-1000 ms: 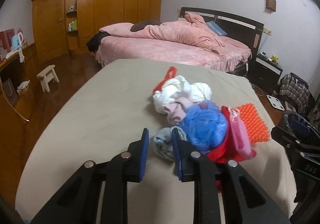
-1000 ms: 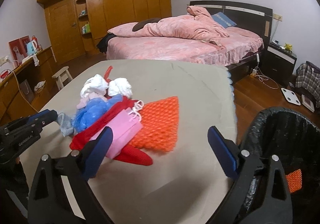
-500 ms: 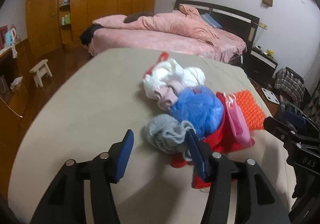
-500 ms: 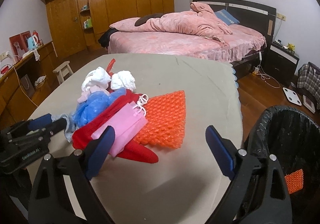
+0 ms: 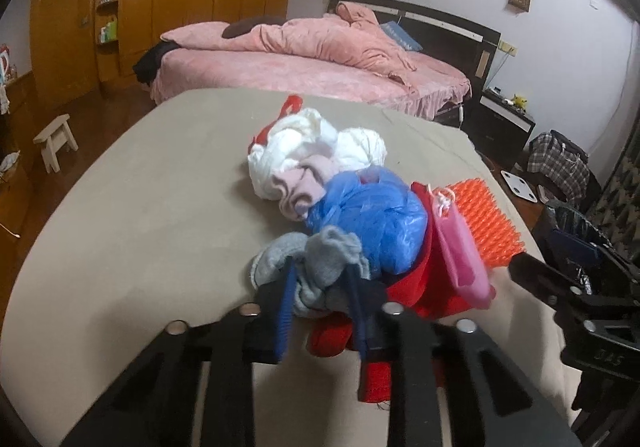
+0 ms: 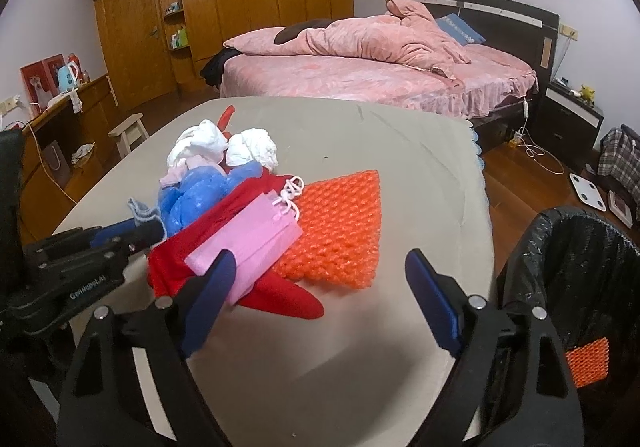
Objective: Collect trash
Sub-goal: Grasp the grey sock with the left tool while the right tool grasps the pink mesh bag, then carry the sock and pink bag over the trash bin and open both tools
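Observation:
A trash pile lies on the beige table point(image 5: 140, 187): white cloths point(image 5: 312, 143), a blue plastic bag point(image 5: 372, 215), a grey sock point(image 5: 320, 259), red cloth point(image 5: 432, 287), a pink bag point(image 5: 460, 247) and an orange foam net point(image 5: 488, 223). My left gripper point(image 5: 320, 279) is shut on the grey sock at the pile's near end. My right gripper point(image 6: 320, 279) is open and empty, low over the table in front of the orange foam net point(image 6: 340, 223) and pink bag point(image 6: 248, 247). The left gripper also shows in the right wrist view point(image 6: 132, 233).
A black-lined trash bin point(image 6: 580, 267) stands off the table's right edge with an orange net piece point(image 6: 588, 363) inside. A pink bed point(image 6: 380, 71) is behind, wooden wardrobes point(image 6: 240, 7) at the back, and a small stool point(image 5: 56, 139) on the floor at left.
My left gripper opened, moved forward around the grey sock and closed on it. My right gripper stayed open and shifted slightly toward the pile.

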`<state>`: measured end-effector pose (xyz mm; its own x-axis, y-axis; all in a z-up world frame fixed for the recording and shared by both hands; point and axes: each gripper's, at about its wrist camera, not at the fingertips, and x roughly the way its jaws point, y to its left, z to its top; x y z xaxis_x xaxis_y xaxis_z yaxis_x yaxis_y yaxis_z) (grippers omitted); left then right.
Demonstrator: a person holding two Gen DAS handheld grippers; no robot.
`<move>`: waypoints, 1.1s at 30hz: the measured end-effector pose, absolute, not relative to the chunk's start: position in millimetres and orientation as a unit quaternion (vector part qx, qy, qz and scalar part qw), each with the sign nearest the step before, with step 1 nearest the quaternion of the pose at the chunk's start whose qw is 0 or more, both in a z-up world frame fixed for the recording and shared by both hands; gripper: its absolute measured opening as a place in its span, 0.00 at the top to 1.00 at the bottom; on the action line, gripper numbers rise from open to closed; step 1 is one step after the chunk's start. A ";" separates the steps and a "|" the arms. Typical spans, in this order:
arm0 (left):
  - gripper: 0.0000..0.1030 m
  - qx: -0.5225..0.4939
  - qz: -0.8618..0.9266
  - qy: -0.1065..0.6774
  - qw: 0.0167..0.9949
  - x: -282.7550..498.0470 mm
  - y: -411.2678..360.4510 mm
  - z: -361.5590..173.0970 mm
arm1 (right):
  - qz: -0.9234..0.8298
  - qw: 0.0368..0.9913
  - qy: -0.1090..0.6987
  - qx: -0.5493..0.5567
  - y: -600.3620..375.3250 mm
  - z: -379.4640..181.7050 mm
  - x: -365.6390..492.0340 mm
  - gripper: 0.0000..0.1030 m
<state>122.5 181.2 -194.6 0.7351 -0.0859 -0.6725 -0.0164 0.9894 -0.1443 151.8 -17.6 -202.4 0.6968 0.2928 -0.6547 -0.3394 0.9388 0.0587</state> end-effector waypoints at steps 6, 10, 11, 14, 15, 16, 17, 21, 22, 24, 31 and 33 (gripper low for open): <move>0.92 -0.072 -0.012 0.352 0.933 109.3 189.1 -186.3 | 0.189 0.916 0.352 -0.027 -6.9 -203.1 153.5 0.28; 0.92 -0.083 0.009 0.342 0.936 98.0 202.6 -178.2 | 0.203 0.912 0.355 -0.030 4.4 -205.8 155.6 0.31; 0.92 -0.083 0.014 0.339 0.937 96.0 206.0 -176.5 | 0.205 0.911 0.356 -0.032 7.2 -206.7 156.1 0.32; 0.92 -0.084 0.024 0.336 0.938 93.5 213.8 -173.2 | 0.212 0.907 0.362 -0.037 15.7 -212.0 158.7 0.37; 0.92 -0.083 0.026 0.336 0.938 93.1 215.4 -172.9 | 0.213 0.906 0.365 -0.038 17.6 -213.3 159.3 0.39; 0.92 -0.080 0.029 0.336 0.938 93.2 216.1 -172.3 | 0.216 0.903 0.369 -0.038 20.0 -215.7 160.4 0.41; 0.92 -0.076 0.031 0.335 0.938 93.4 216.0 -171.7 | 0.219 0.901 0.372 -0.038 21.7 -217.5 161.4 0.45; 0.92 -0.072 0.029 0.332 0.940 93.8 213.5 -168.9 | 0.238 0.891 0.385 -0.038 28.1 -221.2 164.1 0.64; 0.92 -0.072 0.028 0.331 0.940 94.2 212.4 -168.3 | 0.244 0.888 0.387 -0.037 28.6 -221.3 164.4 0.70; 0.92 -0.067 0.027 0.329 0.941 95.1 209.6 -165.6 | 0.254 0.885 0.388 -0.037 30.4 -220.6 164.3 0.86; 0.92 -0.060 0.030 0.326 0.943 95.7 202.0 -157.2 | 0.265 0.889 0.372 -0.030 24.0 -203.4 155.3 0.92; 0.92 -0.057 0.029 0.322 0.945 94.9 198.7 -152.5 | 0.262 0.891 0.369 -0.026 19.9 -198.4 153.7 0.92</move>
<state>94.9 198.7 -152.5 0.7913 0.0187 -0.6112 -0.0916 0.9919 -0.0883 153.7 19.9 -198.4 0.5897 0.4487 -0.6715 -0.4869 0.8609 0.1477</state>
